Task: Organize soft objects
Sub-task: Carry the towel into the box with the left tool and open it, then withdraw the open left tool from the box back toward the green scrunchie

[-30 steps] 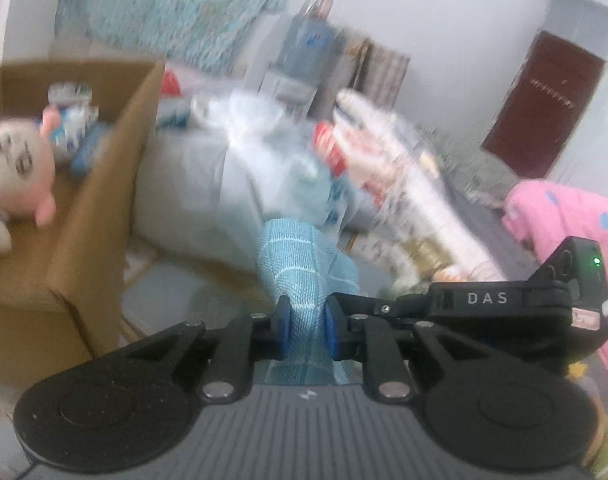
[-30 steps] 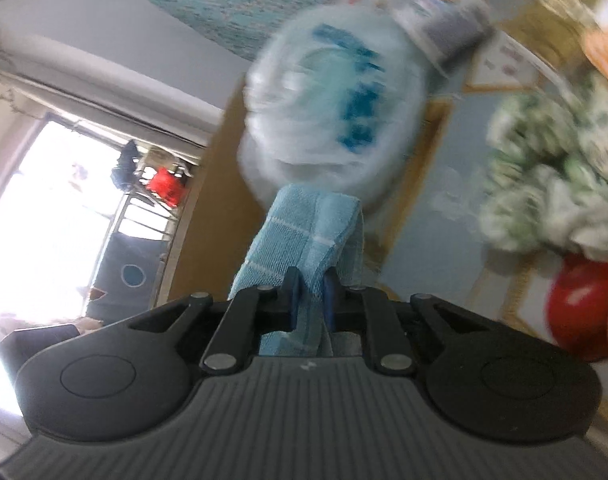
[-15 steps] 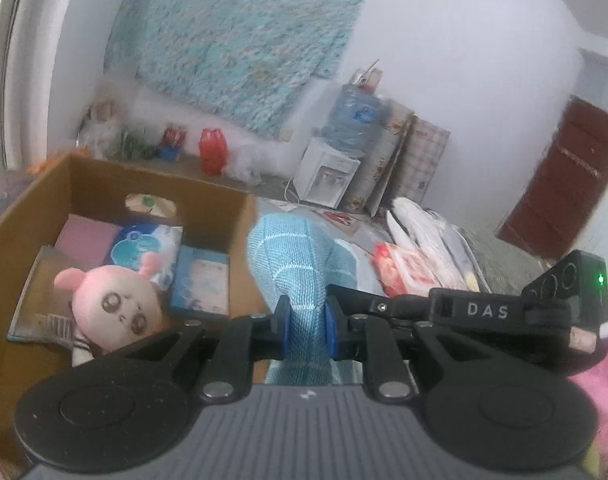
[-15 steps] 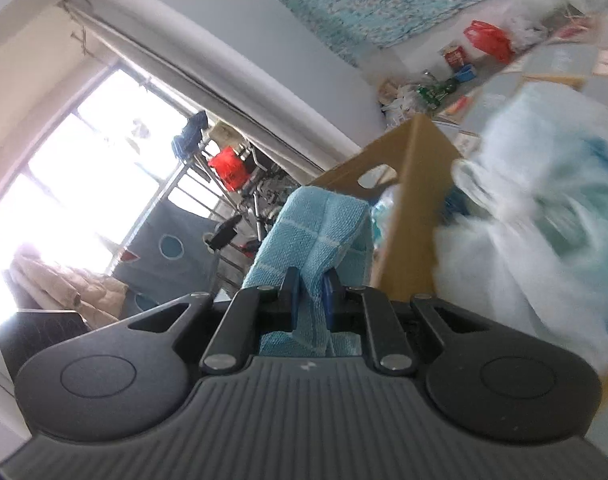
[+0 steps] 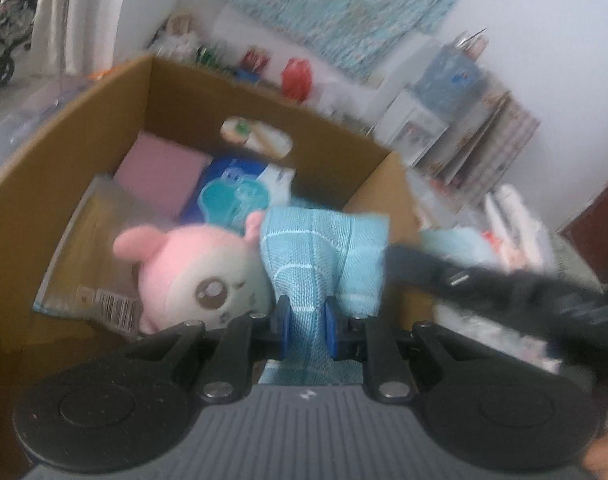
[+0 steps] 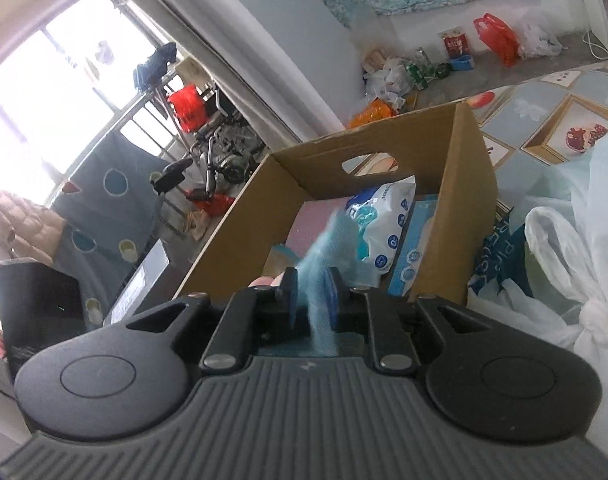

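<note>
The left wrist view looks forward and down along its gripper's fingers into an open cardboard box [image 5: 84, 128] from close above its near side; the box fills the left and centre of the frame, with a wall hung with patterned blue fabric [image 5: 336, 8] across the top. The right wrist view faces the same cardboard box [image 6: 464, 184] from farther back and to one side, tilted, with a bright window [image 6: 44, 92] at upper left. Both views share the box interior, including a blue-and-white packet [image 5: 232, 192] [image 6: 380, 224], and the fabric-hung wall.
</note>
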Demonstrator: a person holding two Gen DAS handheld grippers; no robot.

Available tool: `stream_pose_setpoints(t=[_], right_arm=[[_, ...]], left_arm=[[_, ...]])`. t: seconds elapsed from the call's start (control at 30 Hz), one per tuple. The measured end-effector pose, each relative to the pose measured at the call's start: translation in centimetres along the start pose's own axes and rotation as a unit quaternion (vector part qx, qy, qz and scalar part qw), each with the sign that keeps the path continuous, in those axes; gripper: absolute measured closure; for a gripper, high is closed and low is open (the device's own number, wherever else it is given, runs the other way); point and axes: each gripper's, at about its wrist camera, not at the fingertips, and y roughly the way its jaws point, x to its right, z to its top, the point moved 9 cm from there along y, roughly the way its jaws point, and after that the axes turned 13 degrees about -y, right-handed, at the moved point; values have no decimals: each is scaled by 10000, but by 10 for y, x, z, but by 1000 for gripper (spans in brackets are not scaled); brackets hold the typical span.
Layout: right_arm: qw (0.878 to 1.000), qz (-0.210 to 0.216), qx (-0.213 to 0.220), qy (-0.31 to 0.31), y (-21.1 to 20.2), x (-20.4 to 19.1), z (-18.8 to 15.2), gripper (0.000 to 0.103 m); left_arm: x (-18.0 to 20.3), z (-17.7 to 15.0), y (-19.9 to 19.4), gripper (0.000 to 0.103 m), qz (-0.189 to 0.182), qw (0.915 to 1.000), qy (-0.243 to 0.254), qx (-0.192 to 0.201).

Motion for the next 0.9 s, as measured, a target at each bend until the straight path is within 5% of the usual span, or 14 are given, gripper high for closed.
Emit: stream_pose_setpoints(t=[0.17, 0.37, 0.57, 0.67, 0.77, 0.9], right_arm=[[9993, 68, 307, 201, -15, 13, 8, 75], [9970, 91, 696, 316, -57, 27, 10, 70], [9958, 62, 798, 442, -75, 42, 6, 68], [9952, 76, 850, 470, -80, 46, 3, 67], [9951, 56, 875, 467, -84, 50, 0, 66], [9946, 45, 923, 477, -92, 53, -4, 62]], left_arm=[[-1, -7, 17, 86, 106, 9996, -73, -244], [21, 1, 15, 86, -503, 9982, -268, -169], [1, -19, 57, 85, 557, 9930, -296, -1002], [-1, -21, 60, 85, 676, 9921, -336, -1004], [4, -19, 55, 75, 710, 9930, -338, -883], [12, -14, 42, 45, 643, 9950, -336, -685]])
